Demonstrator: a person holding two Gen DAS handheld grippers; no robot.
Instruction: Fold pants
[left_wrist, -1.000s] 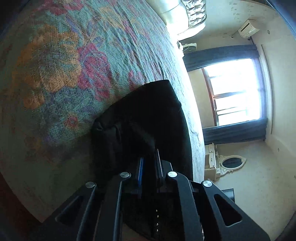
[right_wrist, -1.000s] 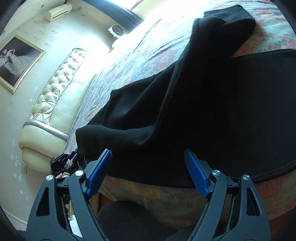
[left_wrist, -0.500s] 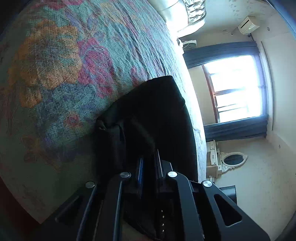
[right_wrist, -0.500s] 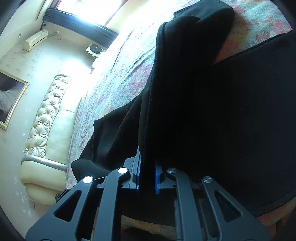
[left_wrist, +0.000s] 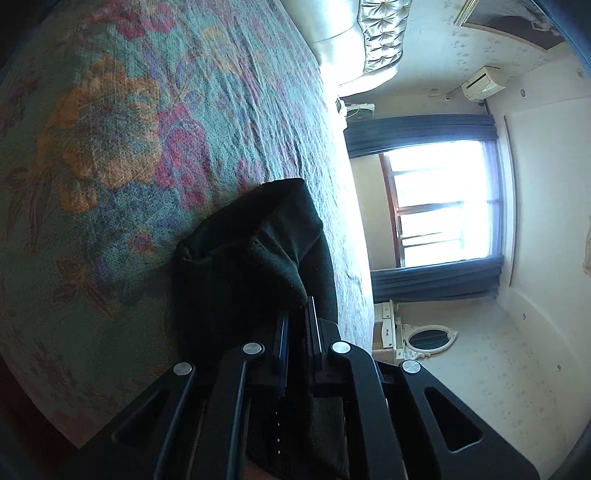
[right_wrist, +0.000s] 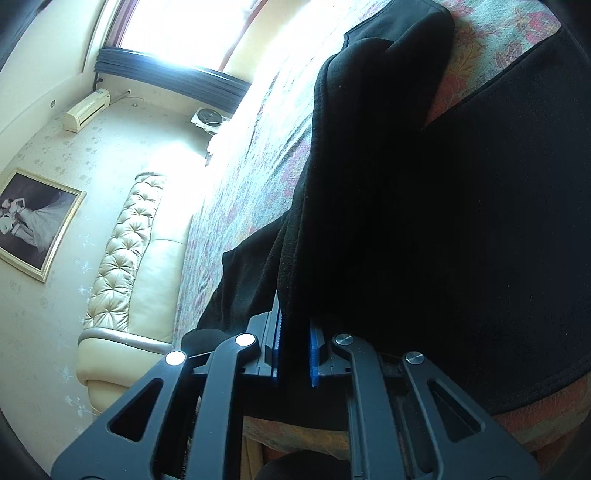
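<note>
- Left wrist view: the floral bedspread (left_wrist: 110, 155) of the bed fills the left side, in green with orange and red flowers.
- The black pants (left_wrist: 258, 251) lie bunched on that bedspread near the bed's edge, one end rising in a rumpled fold.
- The left gripper (left_wrist: 297, 332) is clenched on the pants, a fold of black cloth pinched between its blue pads.
- To the right, a bright window (left_wrist: 443, 206) with dark curtains, an air conditioner (left_wrist: 482, 83) on the wall and an oval mirror (left_wrist: 430, 338) show beyond the bed.
- Right wrist view: on the left, a framed picture (right_wrist: 35, 223) hangs on the pale wall beside a cream tufted headboard (right_wrist: 129, 251).
- The right gripper (right_wrist: 295, 350) is clamped on an upright ridge of the pants (right_wrist: 443, 221), the cloth squeezed between both blue pads.
- To the right, the rest of the pants spreads wide and flat over the bedspread, up to the bed's near edge.
</note>
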